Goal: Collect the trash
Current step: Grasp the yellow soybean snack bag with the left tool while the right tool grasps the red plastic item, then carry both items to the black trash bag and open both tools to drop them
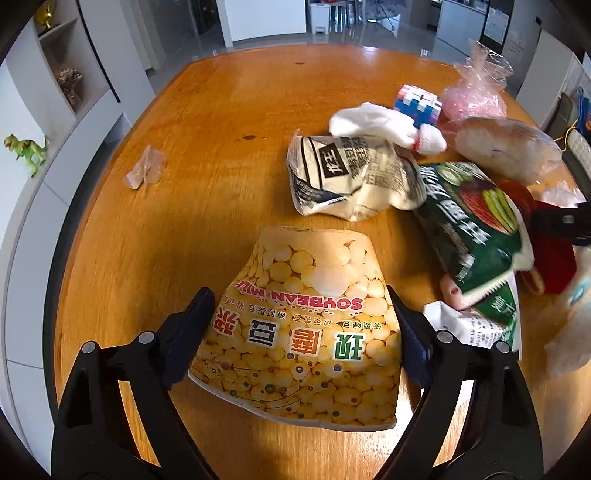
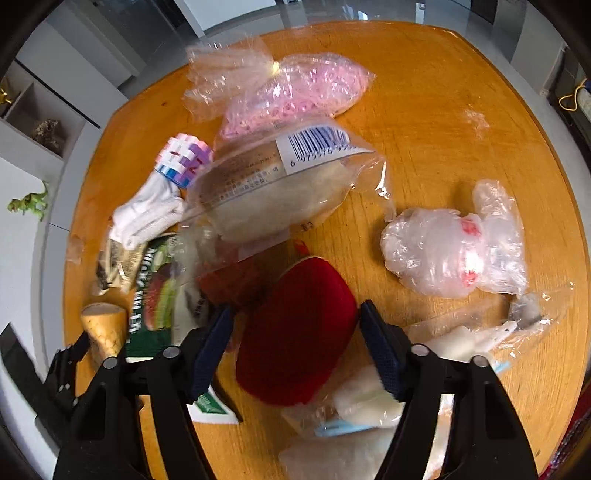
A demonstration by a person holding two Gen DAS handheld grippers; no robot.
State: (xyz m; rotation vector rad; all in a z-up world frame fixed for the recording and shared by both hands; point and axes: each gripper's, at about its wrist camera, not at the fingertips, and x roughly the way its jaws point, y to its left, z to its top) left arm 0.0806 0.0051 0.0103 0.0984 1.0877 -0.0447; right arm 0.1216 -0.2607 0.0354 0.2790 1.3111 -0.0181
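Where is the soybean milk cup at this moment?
In the left wrist view the soybean milk cup lies between the left gripper's open fingers, near the black-and-white packet.

Orange wooden table (image 1: pixel 207 122) on glossy grey floor (image 1: pixel 266 35). White shelf unit (image 1: pixel 55 55) at left, green toy dinosaur (image 1: pixel 26 147) on its ledge.
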